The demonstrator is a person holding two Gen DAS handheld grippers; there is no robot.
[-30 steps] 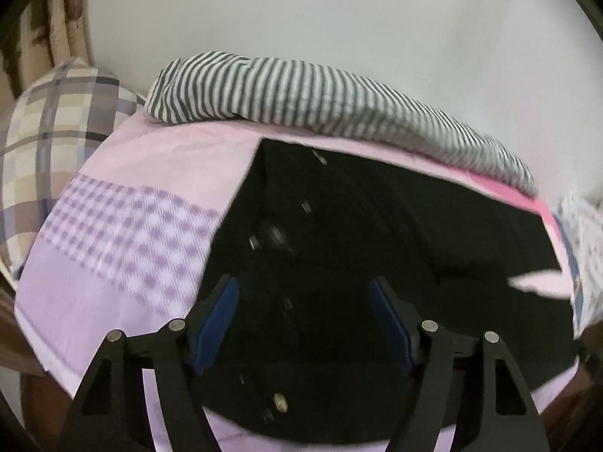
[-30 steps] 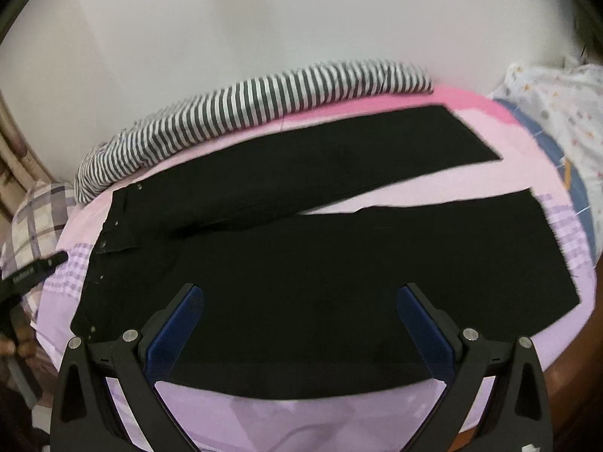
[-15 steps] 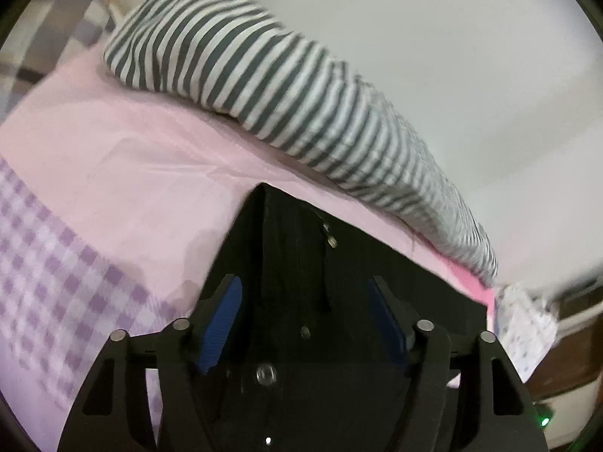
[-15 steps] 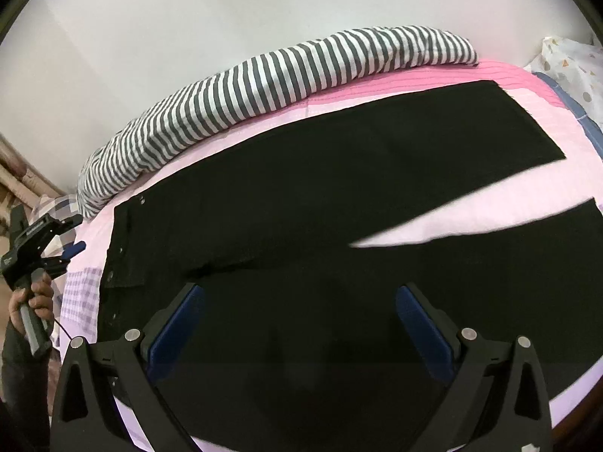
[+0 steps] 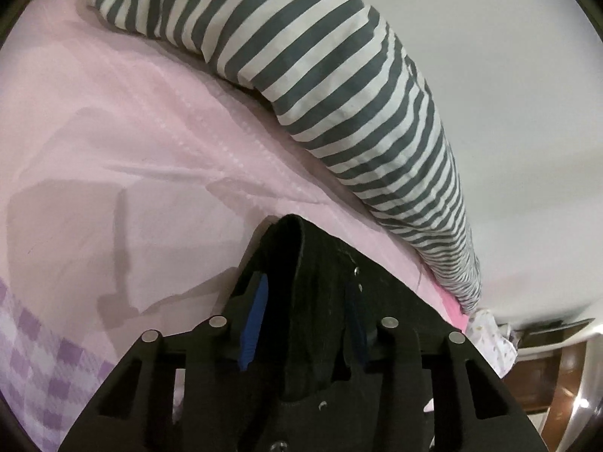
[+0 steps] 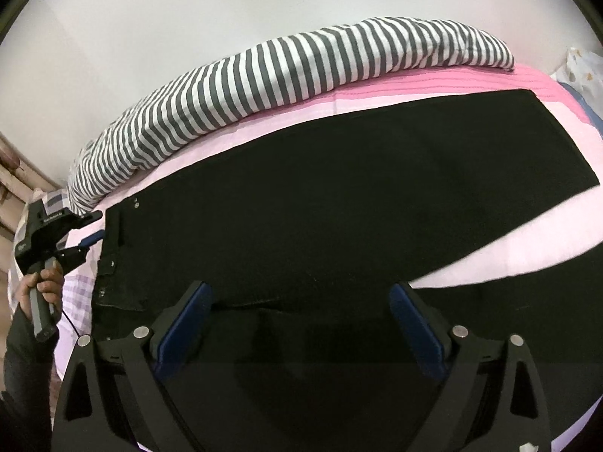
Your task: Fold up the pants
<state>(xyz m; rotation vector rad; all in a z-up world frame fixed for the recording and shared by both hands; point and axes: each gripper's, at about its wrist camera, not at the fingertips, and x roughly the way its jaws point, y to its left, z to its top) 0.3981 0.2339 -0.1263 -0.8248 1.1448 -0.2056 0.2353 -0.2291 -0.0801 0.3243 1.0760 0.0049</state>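
Small white lettering on the left claw (image 6: 90, 239) body, seemingly unreadable.

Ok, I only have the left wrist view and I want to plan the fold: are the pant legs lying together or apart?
Observer: Apart. The pants lie flat in a V, with a wedge of pink sheet showing between the legs.
Operator: Where is the right claw?
Observer: The right claw hangs wide open over where the legs meet, gripping nothing.
Operator: And where on the waistband is my left claw?
Observer: The left claw is at the waistband's far corner, the end nearest the striped pillow.
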